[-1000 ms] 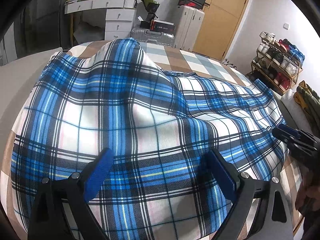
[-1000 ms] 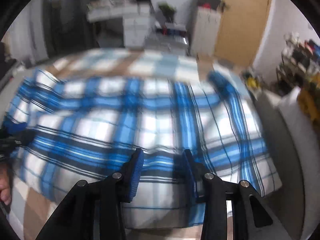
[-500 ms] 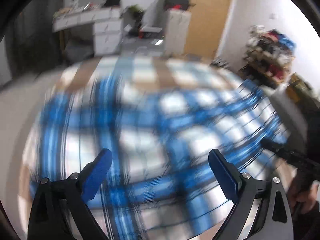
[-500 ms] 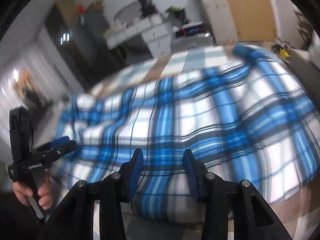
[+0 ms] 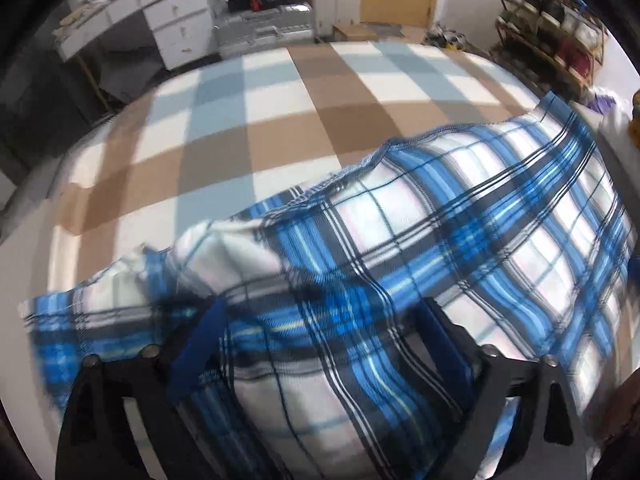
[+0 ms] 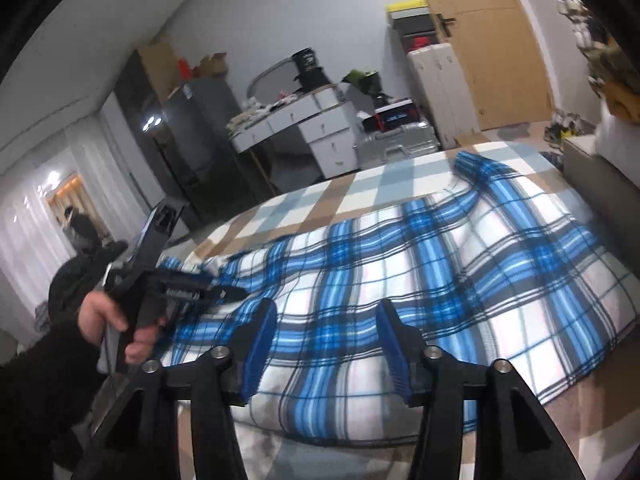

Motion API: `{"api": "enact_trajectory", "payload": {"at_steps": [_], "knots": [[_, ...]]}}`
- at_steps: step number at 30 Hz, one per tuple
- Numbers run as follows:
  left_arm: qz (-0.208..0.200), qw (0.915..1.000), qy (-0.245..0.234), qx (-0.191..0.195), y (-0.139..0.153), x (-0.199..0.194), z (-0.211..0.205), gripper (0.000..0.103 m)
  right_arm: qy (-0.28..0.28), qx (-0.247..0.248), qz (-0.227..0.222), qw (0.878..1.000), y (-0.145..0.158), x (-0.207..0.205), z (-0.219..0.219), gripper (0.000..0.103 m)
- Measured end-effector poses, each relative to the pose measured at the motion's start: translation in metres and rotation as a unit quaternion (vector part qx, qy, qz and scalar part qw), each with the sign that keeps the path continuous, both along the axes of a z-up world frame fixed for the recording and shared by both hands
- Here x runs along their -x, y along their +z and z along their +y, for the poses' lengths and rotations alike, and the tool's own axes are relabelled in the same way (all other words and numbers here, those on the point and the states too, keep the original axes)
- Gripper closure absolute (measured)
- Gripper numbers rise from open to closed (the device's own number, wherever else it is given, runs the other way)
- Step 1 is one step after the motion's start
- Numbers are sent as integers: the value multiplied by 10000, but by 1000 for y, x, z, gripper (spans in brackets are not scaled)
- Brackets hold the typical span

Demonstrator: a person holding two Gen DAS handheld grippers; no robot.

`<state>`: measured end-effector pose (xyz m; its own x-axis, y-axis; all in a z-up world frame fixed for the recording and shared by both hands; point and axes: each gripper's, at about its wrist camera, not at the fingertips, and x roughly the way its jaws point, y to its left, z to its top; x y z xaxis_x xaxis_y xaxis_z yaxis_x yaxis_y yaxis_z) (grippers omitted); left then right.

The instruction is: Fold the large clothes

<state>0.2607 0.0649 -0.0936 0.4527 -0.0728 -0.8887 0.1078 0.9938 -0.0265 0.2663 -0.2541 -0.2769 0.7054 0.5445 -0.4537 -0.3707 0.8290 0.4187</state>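
While the blue, white and black plaid fabric garment (image 5: 460,248) is lying spread over the bed covered in a brown, pale blue and white checked blanket (image 5: 280,92), the left gripper (image 5: 320,344) is hanging low over its near edge with its blue-padded fingers (image 5: 200,344) standing wide apart, the cloth showing between them; the blur makes it impossible to tell whether the pads are touching the cloth. In the left wrist view the garment is filling the lower right of the bed, its stitched hem running diagonally across the blanket, and a bunched, folded-over corner is sitting just beyond the left finger. In the right wrist view the right gripper (image 6: 324,340) is hovering above the near side of the same garment (image 6: 440,264), its blue-padded fingers (image 6: 260,340) also parted and gripping nothing, with plaid cloth visible in the gap. The person's left hand (image 6: 116,320) is showing at the left of that view, wrapped around the handle of the left gripper (image 6: 188,288), whose tips are pointing at the garment's far-left corner. Beyond the bed, a white drawer desk (image 6: 304,128) is standing against the wall, a silver ribbed suitcase (image 6: 396,140) is sitting beside it, and a tan wooden door (image 6: 500,40) is standing at the right.
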Motion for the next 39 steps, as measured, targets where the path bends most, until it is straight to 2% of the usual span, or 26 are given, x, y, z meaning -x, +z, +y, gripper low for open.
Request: {"api": "enact_trajectory", "payload": {"at_steps": [2,5,7,9,10,11,12,14,15,17,19,21,23,24,27,28,29,30,32,36,39], "knots": [[-219,9994,21,276,20,21,-2,16,-94,-238,0,9997,31,-10,-3,42],[-518,9971,-117,547,39,55,-18,15,-260,-496,57,9984,29,-9,-9,41],[-476,9983,-286,176,31,63,-38,15,-214,-338,66,9992,47,-6,-9,41],[-234,9979,-452,-398,3,66,-59,15,-232,411,130,9988,68,0,14,42],[-88,9975,-481,-506,-5,63,-59,15,-356,885,170,9953,89,-5,25,42],[-1,9976,-483,-494,-14,63,-59,12,-569,1586,305,9852,83,-6,39,43],[-185,9986,-377,-322,-15,64,-53,12,-572,1962,503,9776,77,-9,46,49],[-138,9992,-321,-170,-16,60,-46,11,-447,2210,943,9697,67,-17,51,60],[-103,9992,-326,-212,-15,59,-46,11,-442,2218,1129,9675,62,-21,47,61],[-19,9994,-267,-238,-7,58,-45,14,-493,1896,1253,9726,75,-25,32,64],[-293,9991,-244,161,14,65,-42,14,-849,1453,1214,9782,95,-19,6,63],[-603,9970,-361,332,31,69,-50,14,-1325,1044,1356,9763,101,-16,-27,58],[-691,9956,-590,211,35,65,-68,14,-1425,551,1685,9738,94,-23,-47,57],[-648,9952,-724,141,31,61,-79,14,-1451,373,1863,9710,90,-28,-52,52],[-187,9949,-985,100,7,52,-102,14,-1522,-11,2402,9587,72,-39,-60,50],[116,9932,-1149,121,-8,46,-107,14,-1589,-58,2534,9542,73,-42,-62,50],[256,9929,-1163,19,-20,43,-110,5,-1700,-65,2509,9530,74,-44,-60,50],[-60,9929,-1182,-107,-20,45,-111,4,-1724,34,2477,9534,78,-43,-57,47],[-85,9925,-1215,-76,-22,47,-108,4,-1756,271,2446,9532,86,-44,-50,41],[-262,9904,-1351,-120,-26,54,-107,4,-1907,34,2197,9567,87,-57,-51,30],[-282,9909,-1312,-124,-28,57,-107,4,-2063,3,2011,9576,91,-61,-48,26]]}}
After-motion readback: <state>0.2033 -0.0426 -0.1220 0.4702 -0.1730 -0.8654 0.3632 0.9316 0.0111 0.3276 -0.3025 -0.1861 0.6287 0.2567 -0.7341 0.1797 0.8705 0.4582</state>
